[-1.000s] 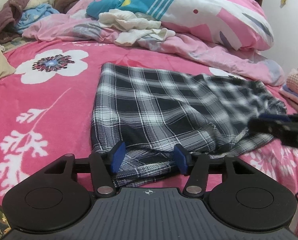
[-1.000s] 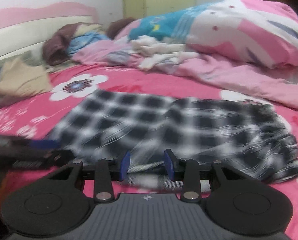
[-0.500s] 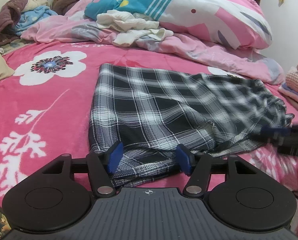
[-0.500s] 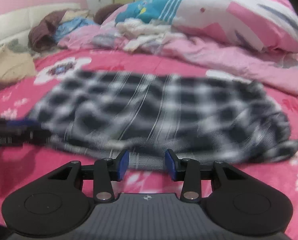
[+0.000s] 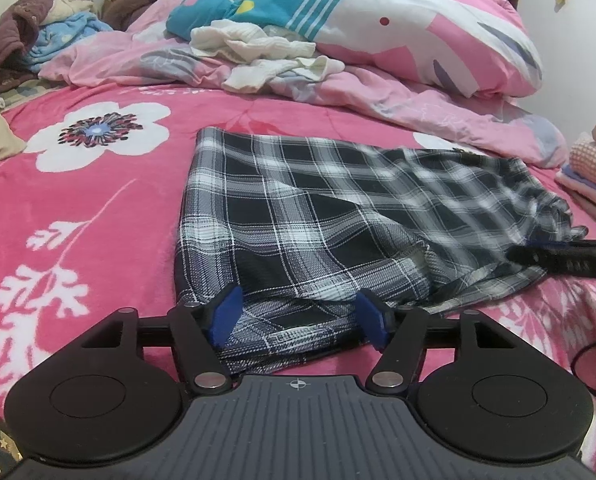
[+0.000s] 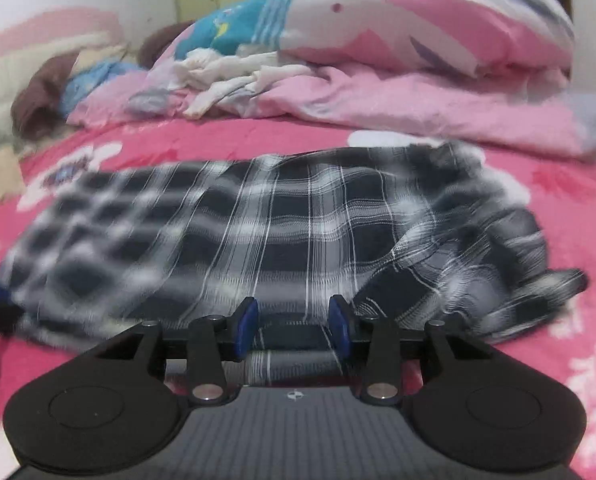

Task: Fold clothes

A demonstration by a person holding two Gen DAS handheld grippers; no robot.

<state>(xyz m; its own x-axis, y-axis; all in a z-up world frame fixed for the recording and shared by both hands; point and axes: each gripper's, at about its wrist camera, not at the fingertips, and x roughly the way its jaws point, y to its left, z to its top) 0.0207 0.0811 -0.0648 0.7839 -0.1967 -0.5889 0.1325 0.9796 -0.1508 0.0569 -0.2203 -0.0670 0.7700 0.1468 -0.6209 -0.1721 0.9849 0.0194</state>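
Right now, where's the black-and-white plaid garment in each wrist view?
Left wrist: black-and-white plaid garment fills centre to right, its near edge between the open left gripper fingers.
Right wrist: it spans the middle band, blurred at left, its near edge between the open right gripper fingers.
Shared landmark: white crumpled cloth on the pink duvet, behind the garment in both views.

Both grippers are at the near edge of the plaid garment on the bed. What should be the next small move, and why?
Probably close both grippers on the hem. The left gripper and right gripper are open, and the near edge of the plaid garment lies between the blue pads of each, on the pink bedspread. Nothing is gripped yet, so no fold can begin.
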